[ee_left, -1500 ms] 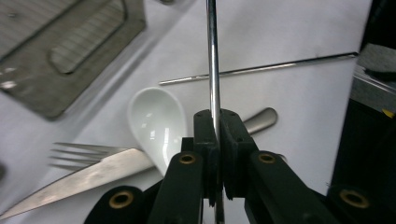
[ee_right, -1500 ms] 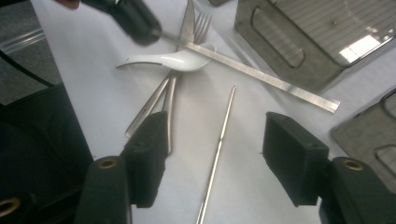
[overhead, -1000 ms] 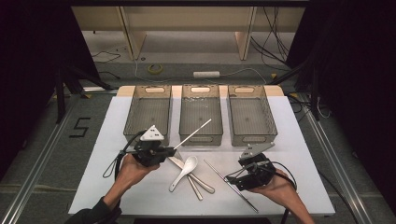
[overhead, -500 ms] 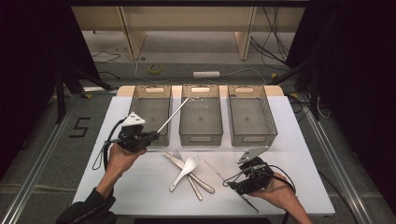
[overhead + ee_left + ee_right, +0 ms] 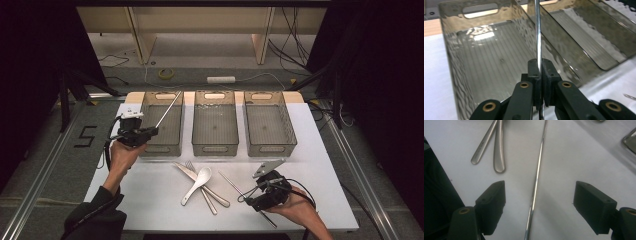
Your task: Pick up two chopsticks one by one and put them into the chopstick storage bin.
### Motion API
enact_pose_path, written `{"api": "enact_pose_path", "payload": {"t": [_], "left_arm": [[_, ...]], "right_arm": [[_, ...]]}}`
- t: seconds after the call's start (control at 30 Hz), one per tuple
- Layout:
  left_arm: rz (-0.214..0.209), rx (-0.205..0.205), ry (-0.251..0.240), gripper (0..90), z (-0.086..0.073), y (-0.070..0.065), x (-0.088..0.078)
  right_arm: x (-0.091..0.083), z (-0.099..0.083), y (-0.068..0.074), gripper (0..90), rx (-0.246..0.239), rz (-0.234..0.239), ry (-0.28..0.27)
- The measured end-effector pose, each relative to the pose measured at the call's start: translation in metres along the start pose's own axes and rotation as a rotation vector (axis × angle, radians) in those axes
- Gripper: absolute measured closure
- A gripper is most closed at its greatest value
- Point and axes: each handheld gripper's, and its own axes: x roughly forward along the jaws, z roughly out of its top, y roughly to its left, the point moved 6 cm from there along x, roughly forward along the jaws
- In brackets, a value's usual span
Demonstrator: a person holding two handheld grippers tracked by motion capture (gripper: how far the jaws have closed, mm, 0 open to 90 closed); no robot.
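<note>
My left gripper (image 5: 153,131) is shut on a thin metal chopstick (image 5: 169,109), which slants up and away over the left grey bin (image 5: 161,149). In the left gripper view the pads (image 5: 534,71) pinch the chopstick (image 5: 538,37) above that bin's ribbed floor (image 5: 491,65). My right gripper (image 5: 248,199) hovers open at the front right of the white table. A second metal chopstick (image 5: 539,160) lies on the table between its wide-apart pads (image 5: 495,195), touching neither.
A middle bin (image 5: 215,146) and a right bin (image 5: 270,146) stand beside the left one. A white spoon (image 5: 197,184), a fork (image 5: 205,195) and a knife (image 5: 190,173) lie together at the table's centre. Two metal handles (image 5: 499,152) show ahead of the right gripper.
My left hand has carried the chopstick from near the cutlery at the table's centre leftward and away, to over the left bin. The right hand has stayed about where it was.
</note>
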Motion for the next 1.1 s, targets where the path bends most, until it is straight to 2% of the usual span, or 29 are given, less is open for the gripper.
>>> {"api": "enact_pose_path", "payload": {"t": [0.3,0.4,0.77,0.93,1.1], "left_arm": [[0.05,-0.05,0.016,85.9,0.002,0.019,0.02],[0.067,-0.051,0.025,85.9,0.002,0.023,0.024],[0.121,-0.104,0.035,85.4,0.001,0.042,0.031],[0.14,-0.115,0.036,84.4,-0.005,0.046,0.038],[0.139,-0.116,0.009,62.8,0.001,0.045,0.032]], "right_arm": [[-0.001,0.0,0.0,26.7,-0.003,-0.001,-0.005],[-0.001,0.0,0.0,26.8,-0.004,0.0,-0.003],[0.001,0.0,0.0,26.7,-0.007,0.004,0.005],[0.002,0.0,0.001,26.7,-0.014,0.004,0.008],[0.001,-0.001,0.001,26.8,-0.012,0.007,0.013]]}}
